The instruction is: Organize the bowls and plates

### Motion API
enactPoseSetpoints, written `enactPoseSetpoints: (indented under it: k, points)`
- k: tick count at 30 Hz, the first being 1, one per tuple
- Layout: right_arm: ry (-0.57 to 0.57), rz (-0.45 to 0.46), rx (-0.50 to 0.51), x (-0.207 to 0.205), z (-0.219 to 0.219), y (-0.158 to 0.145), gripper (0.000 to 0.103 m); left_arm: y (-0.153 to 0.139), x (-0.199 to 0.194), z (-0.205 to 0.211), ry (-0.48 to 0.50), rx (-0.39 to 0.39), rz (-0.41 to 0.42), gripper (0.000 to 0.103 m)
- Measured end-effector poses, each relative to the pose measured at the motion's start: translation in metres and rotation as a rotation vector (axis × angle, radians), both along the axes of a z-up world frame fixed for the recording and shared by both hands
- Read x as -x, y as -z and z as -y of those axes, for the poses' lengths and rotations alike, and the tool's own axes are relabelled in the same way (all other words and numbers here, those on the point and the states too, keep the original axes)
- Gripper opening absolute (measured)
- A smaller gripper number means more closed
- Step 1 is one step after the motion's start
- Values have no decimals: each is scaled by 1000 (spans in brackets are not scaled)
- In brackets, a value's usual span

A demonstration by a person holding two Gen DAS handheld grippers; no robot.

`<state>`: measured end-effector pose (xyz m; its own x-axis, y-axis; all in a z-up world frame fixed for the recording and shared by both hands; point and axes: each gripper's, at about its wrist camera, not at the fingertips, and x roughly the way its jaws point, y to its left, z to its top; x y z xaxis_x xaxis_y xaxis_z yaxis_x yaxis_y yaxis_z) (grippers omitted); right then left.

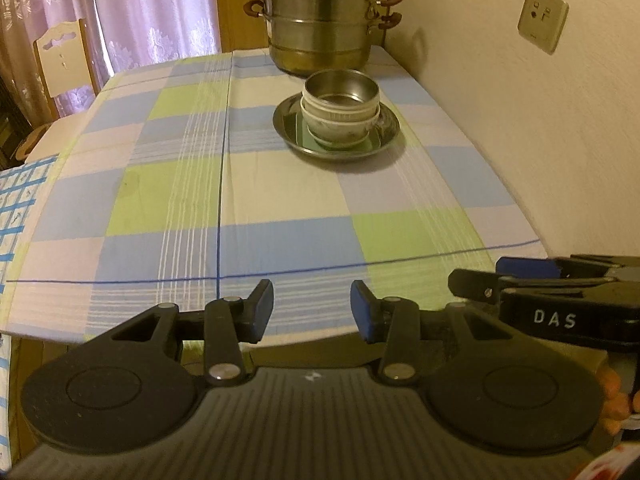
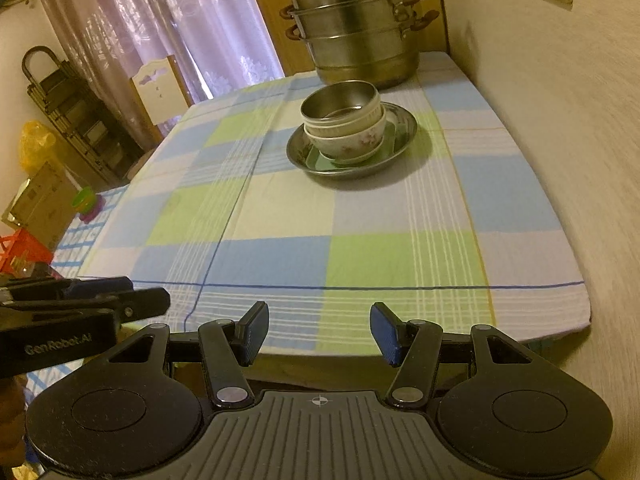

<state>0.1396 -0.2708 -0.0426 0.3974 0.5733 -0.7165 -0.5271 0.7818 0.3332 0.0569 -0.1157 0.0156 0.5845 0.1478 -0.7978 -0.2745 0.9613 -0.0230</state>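
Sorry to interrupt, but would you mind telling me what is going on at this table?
A person holds two grippers over the near edge of the checked tablecloth, tidying dishes. Both the left gripper and the right gripper are open and empty. Farther back, a steel bowl is nested in ceramic bowls on a metal plate, in front of a steamer pot. Nothing is being touched.

1. "DAS" in white capitals stands on the black body of the right gripper (image 1: 476,280), seen at the right edge of the left wrist view.
2. "GenRobot.AI" in pale letters stands on the black body of the left gripper (image 2: 148,300), seen at the left edge of the right wrist view.
3. No other writing can be read; marks on the cardboard box (image 2: 40,200) at far left are too small.
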Motion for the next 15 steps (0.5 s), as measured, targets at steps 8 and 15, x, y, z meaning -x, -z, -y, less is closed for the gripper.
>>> enactPoseSetpoints:
  k: [8,15]
  points:
    - [-5,11,5,9,-5,-3,57,4,5,-3,13,21,-4,39]
    - [-19,6,15,15,-14,-3,56,2,9,-6,14,23,5,39]
